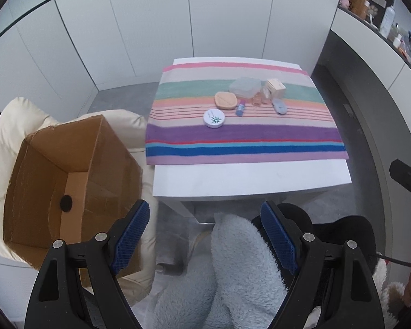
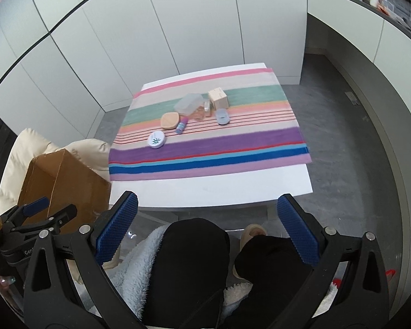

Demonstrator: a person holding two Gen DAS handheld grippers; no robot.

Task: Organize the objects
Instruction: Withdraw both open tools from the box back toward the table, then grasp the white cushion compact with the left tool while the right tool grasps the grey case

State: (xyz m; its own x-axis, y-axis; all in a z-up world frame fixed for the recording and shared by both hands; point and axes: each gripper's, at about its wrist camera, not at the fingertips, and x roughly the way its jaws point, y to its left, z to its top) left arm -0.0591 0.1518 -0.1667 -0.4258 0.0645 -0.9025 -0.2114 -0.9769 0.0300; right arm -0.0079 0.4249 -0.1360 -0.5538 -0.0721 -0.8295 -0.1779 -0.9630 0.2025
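On a striped towel (image 1: 246, 134) (image 2: 211, 150) over a white table (image 1: 249, 178) (image 2: 211, 192) lie a round white tin (image 1: 213, 118) (image 2: 156, 139), a peach pad (image 1: 226, 100) (image 2: 170, 121), a small purple-and-blue bottle (image 1: 240, 108) (image 2: 181, 126), a clear plastic box (image 1: 245, 87) (image 2: 187, 104), small glass bottles (image 1: 260, 98) (image 2: 202, 111), a beige carton (image 1: 275, 87) (image 2: 218, 98) and a blue-grey case (image 1: 279, 107) (image 2: 222, 116). My left gripper (image 1: 205, 235) stands open and empty, well short of the table. My right gripper (image 2: 207, 235) is also open and empty over the person's lap.
An open brown cardboard box (image 1: 68, 189) (image 2: 63, 181) rests on a cream cushion (image 1: 11, 126) (image 2: 22, 148) left of the table, with a dark round thing on its floor. The person's fleece and black-clad legs (image 2: 194, 268) fill the foreground. White cabinets stand behind; a cluttered counter (image 1: 383, 27) runs at right.
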